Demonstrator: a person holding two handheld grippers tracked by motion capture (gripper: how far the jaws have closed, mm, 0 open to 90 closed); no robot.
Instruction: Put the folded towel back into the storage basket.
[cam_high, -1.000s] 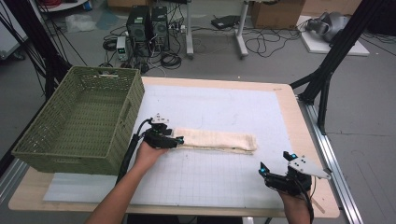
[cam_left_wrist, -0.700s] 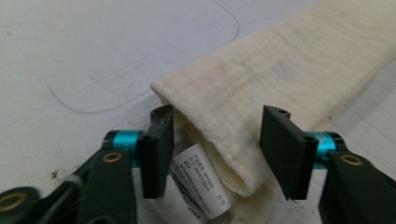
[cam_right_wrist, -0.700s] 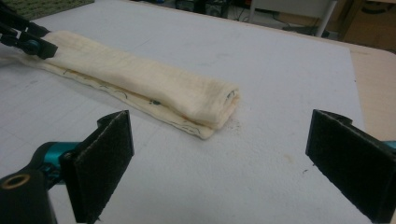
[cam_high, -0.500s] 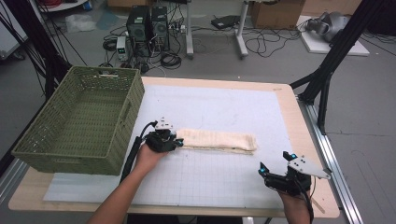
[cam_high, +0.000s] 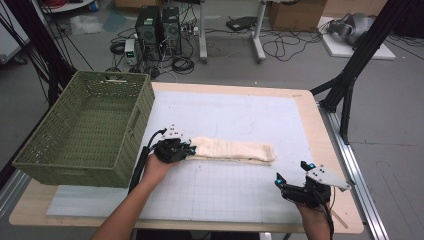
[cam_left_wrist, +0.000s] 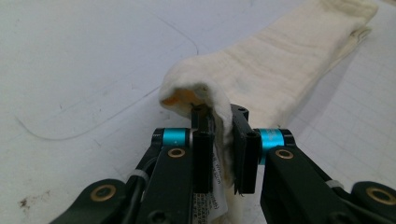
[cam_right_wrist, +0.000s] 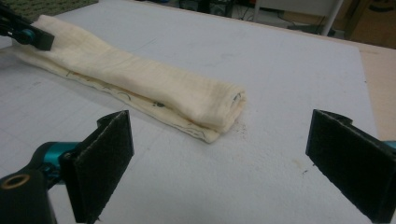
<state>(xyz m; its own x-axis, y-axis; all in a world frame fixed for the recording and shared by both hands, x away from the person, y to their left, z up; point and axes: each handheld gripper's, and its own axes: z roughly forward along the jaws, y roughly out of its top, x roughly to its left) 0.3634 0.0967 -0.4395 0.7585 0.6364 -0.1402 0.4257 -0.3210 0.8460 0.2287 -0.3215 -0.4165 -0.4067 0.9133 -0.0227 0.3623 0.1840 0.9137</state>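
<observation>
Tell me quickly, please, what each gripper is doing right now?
Left gripper: jaws have just been closing, now shut on the end of the cream folded cloth towel.
Right gripper: jaws open, holding nothing.

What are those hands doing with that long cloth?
A person holds a gripper in each hand. The left gripper has just closed on one end of the folded cream cloth lying on the white mat. The right gripper waits open near the other end. A green basket sits beside the mat.
</observation>
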